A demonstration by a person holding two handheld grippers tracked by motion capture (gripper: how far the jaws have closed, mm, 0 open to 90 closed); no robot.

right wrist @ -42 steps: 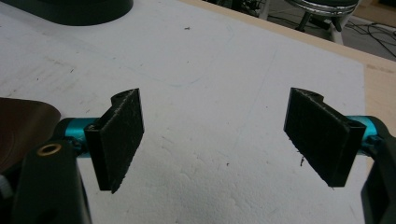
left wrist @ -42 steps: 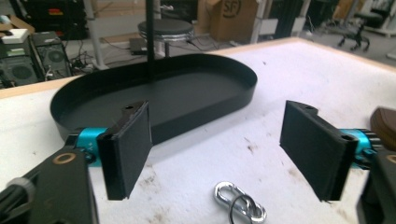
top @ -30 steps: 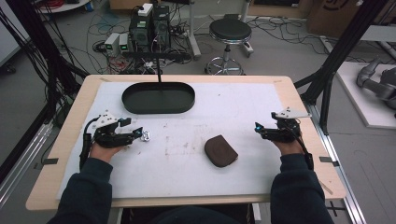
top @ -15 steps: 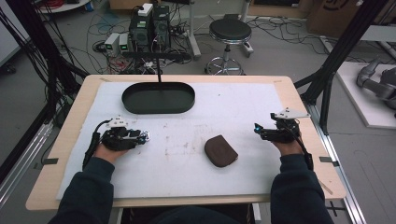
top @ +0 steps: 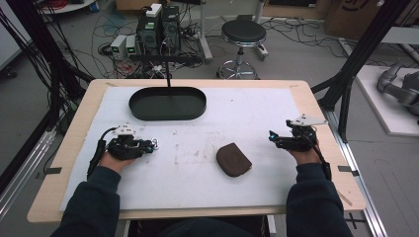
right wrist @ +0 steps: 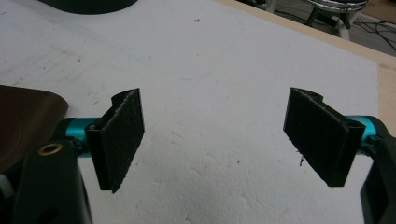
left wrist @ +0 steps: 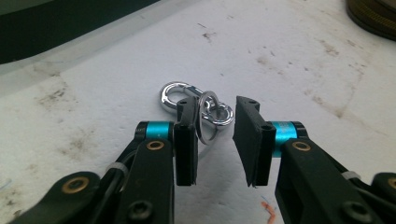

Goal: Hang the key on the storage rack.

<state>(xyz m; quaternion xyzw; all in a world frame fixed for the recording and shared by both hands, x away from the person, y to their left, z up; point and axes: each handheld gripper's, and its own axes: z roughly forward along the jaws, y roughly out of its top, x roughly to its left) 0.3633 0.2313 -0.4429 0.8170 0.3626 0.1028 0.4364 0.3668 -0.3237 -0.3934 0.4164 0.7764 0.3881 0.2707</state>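
A stained white mat [top: 207, 123] covers the wooden table. Between the left gripper [left wrist: 215, 140] pads, which have just been closing but are not yet pressed shut, a key ring with snap hook [left wrist: 198, 105] lies on the mat, its long axis running across the jaws. The right gripper [right wrist: 212, 135] is held open and empty, well apart, beyond a brown pouch [top: 233, 159].

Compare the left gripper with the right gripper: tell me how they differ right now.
The left gripper has its jaws narrowed, having just been closing around a silver key ring with a clasp; the right gripper stands wide open with only bare white mat between its jaws. The left sits far from the brown pouch, the right beside it. Both have black pads and teal fittings.
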